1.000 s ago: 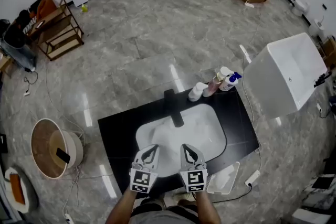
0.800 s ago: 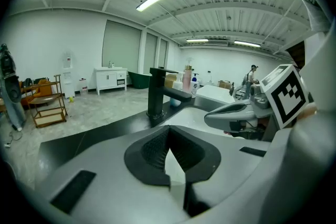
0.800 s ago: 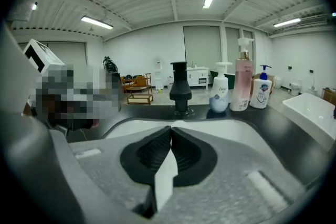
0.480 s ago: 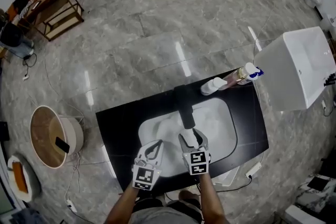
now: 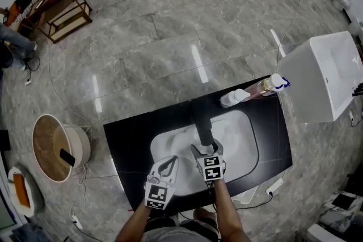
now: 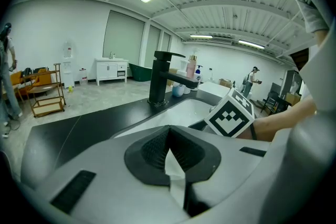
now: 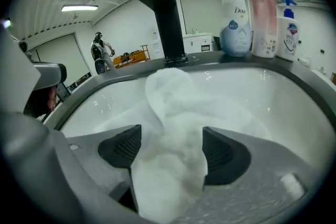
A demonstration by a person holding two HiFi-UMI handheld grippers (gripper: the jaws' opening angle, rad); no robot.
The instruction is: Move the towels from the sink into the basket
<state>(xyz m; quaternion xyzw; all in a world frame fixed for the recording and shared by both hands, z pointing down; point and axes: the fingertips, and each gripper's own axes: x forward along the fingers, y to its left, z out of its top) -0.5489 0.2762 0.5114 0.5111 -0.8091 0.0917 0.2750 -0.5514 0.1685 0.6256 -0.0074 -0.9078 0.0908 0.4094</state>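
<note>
A white towel (image 7: 173,107) lies bunched in the white sink (image 5: 245,128) below the black faucet (image 7: 157,8). My right gripper (image 5: 205,149) reaches into the basin just in front of the faucet (image 5: 202,124). In the right gripper view its jaws are opening, with a fold of the towel standing between the two pads (image 7: 122,147). My left gripper (image 5: 168,163) hovers over the sink's front edge, shut and empty (image 6: 168,148). The round wooden basket (image 5: 57,156) stands on the floor far to the left of the counter.
Spray and pump bottles (image 5: 249,92) stand at the back right corner of the black counter (image 5: 127,139). A white box-like unit (image 5: 323,76) is to the right, a wooden shelf (image 5: 62,17) at far left. A person (image 7: 100,50) stands in the background.
My right gripper moved forward and down into the basin towards the faucet, and its jaws went from shut to wide apart around the towel. The left gripper stayed near the front edge.
</note>
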